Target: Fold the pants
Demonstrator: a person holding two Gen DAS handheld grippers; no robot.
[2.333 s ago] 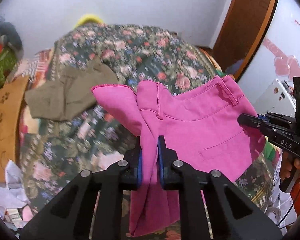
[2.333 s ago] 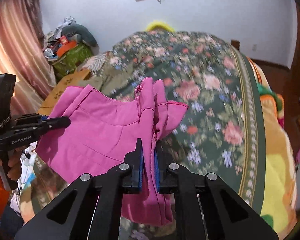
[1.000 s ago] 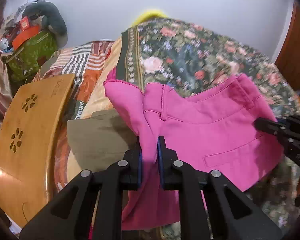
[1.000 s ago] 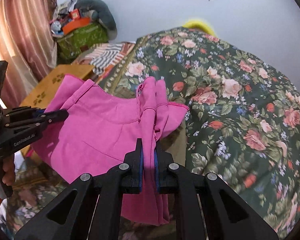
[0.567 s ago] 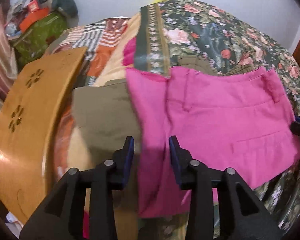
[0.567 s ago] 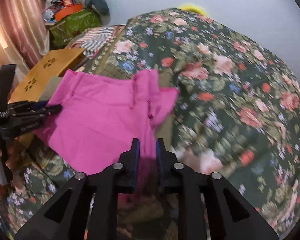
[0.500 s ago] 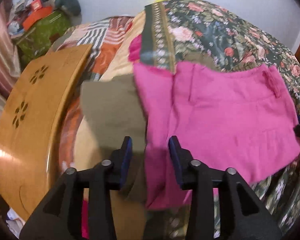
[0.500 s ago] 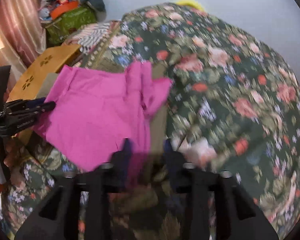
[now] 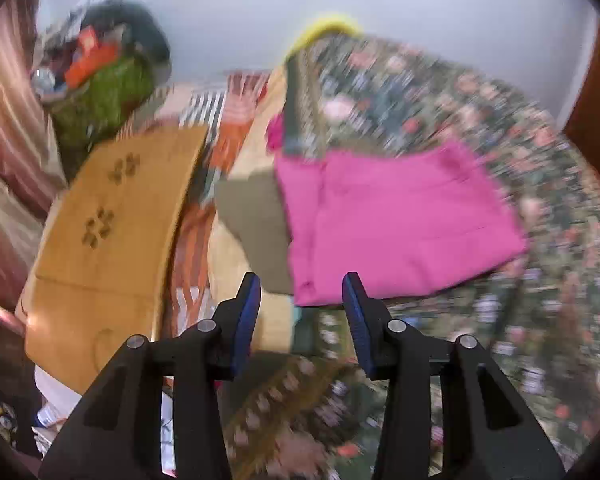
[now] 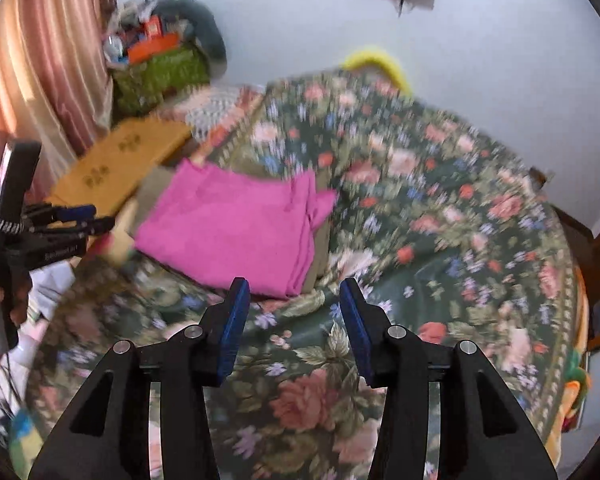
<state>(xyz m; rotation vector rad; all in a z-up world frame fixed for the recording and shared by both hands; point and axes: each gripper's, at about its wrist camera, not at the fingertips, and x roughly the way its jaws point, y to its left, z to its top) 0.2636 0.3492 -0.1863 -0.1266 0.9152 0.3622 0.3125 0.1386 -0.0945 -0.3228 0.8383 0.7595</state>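
Lighting, as I read it: soft, even daylight, brightest at the curtain (image 10: 40,60) on the left of my right wrist view. Motion blur smears the floral bedspread (image 10: 440,208) and pink pants (image 9: 396,220); my fingers (image 9: 246,316) stay sharp. Fisheye bending, dark corner vignettes. No glare.

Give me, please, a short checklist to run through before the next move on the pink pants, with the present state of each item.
1. Left gripper released: ok; jaws have just been opening, nothing between them.
2. Right gripper released: ok; jaws have just been opening, nothing between them.
3. Pink pants lying folded on the floral bedspread: ok.
4. Pants placed over the olive garment: ok, overlapping it, apparently as a stack.
5. Fold edges neat: not ok; a flap sticks out at one corner.
6. Pants fully flat: cannot tell, the pictures are blurred.
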